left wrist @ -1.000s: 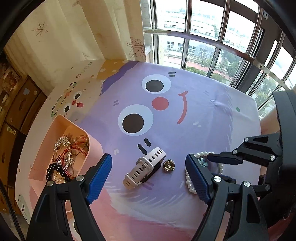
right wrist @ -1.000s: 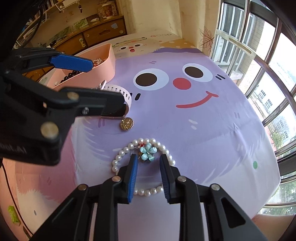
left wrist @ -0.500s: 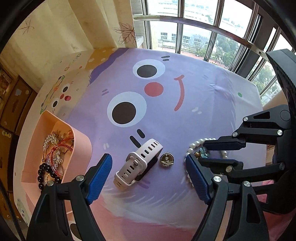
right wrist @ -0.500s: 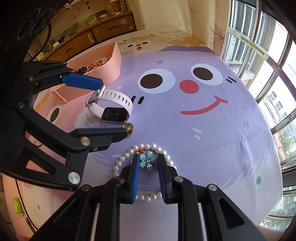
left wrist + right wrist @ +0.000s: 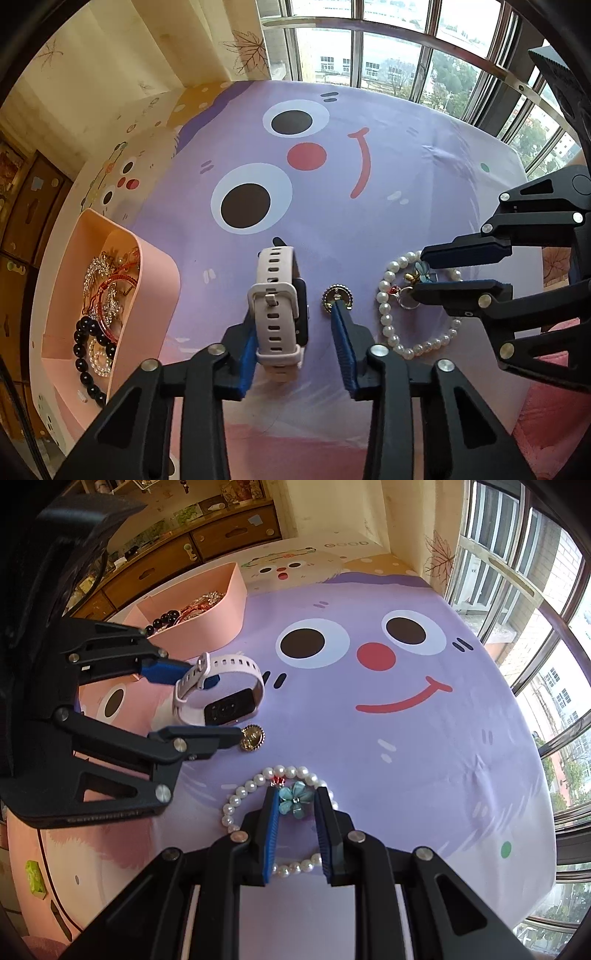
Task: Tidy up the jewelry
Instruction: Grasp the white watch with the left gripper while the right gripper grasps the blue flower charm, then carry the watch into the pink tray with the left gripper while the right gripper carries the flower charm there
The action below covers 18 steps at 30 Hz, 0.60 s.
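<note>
Jewelry lay loose on the purple cloth [image 5: 406,177]. Nearest you, your left gripper [image 5: 295,325] straddled the white watch [image 5: 277,306], jaws part-way open and not yet pinching, its right finger beside the gold brooch [image 5: 337,295]. Your right gripper [image 5: 295,808] bracketed the pearl bracelet's [image 5: 255,784] blue flower charm [image 5: 293,800], narrow but unclosed. Farther left, the pink tray [image 5: 159,280] already held pieces, likely the destination.

You're working in a home: the tabletop [image 5: 424,775] wears a cartoon-face cloth, wooden drawer cabinets [image 5: 221,535] with household clutter line the wall, and barred windows [image 5: 388,48] beside leaf-print wallpaper [image 5: 243,51] overlook city buildings.
</note>
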### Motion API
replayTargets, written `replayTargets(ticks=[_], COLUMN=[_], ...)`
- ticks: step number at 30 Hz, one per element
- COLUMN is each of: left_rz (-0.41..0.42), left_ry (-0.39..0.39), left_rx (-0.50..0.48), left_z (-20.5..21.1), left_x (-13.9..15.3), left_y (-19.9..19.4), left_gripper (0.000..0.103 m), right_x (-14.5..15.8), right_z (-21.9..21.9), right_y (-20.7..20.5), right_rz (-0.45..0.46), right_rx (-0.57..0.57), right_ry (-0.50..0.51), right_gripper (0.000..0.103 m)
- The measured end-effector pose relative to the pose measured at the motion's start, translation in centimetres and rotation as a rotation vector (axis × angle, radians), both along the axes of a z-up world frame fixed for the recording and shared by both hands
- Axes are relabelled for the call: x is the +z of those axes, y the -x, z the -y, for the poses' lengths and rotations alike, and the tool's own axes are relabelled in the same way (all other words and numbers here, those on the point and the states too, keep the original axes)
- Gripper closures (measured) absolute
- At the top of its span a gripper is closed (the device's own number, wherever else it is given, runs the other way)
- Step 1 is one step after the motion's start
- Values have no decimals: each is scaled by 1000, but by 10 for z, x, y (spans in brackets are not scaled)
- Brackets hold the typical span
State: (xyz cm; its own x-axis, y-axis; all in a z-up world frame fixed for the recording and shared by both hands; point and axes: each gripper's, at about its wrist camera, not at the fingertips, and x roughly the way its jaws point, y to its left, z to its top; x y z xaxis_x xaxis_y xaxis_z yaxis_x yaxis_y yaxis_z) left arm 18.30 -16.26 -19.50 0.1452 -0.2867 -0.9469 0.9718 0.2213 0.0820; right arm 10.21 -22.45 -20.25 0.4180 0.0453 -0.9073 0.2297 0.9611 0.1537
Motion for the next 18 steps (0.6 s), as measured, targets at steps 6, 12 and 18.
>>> replayTargets(ticks=[6,12,18], left_rz=[-7,-15,-36], left_ry=[21,63,120], left_rx=[6,53,105], left_z=[-5,-7,-14], left_x=[4,13,29], left_y=[2,2,5], left_gripper=[86,86,86], right_x=[1,1,7], right_z=[-2,-2,-6], right_y=[1,2,6], right_rz=[4,6,24], right_rx=[-8,-16,-19], right_ry=[4,10,20], right_gripper=[84,84,84])
